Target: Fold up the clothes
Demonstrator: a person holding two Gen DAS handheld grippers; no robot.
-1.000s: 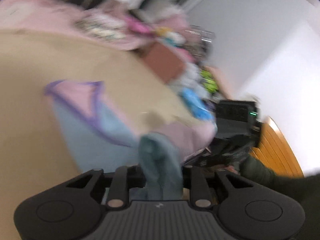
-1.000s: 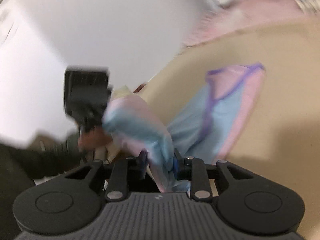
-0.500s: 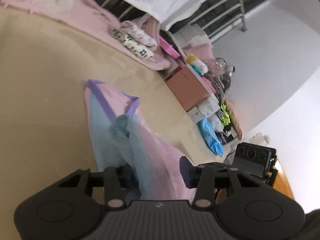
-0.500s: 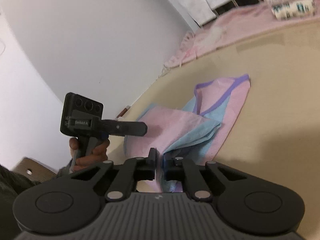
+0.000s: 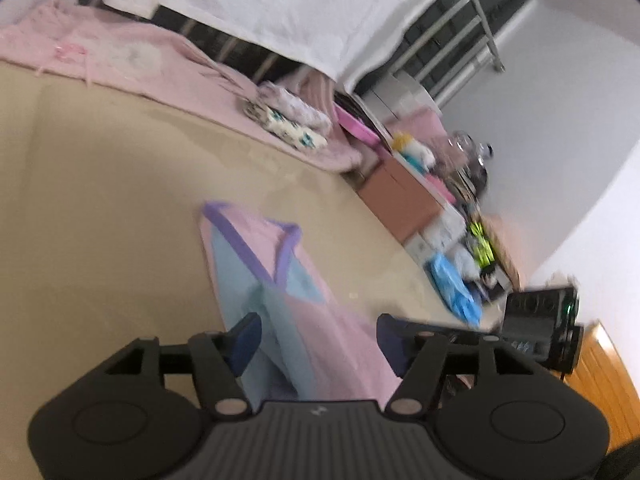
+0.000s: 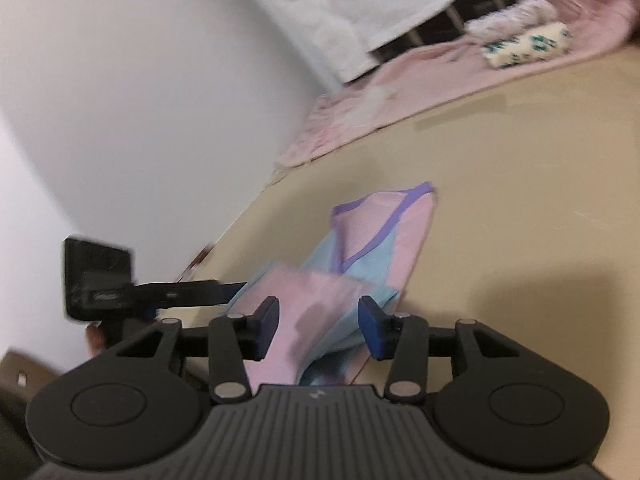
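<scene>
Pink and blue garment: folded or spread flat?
Folded. The garment lies on the beige surface with its near end doubled over the purple-trimmed part.

Pink-and-blue garment with purple trim, folded over

The garment (image 5: pixel 280 300) lies flat on the tan surface, its near folded edge between each tool's parted fingers, purple neckline at the far end.
</scene>
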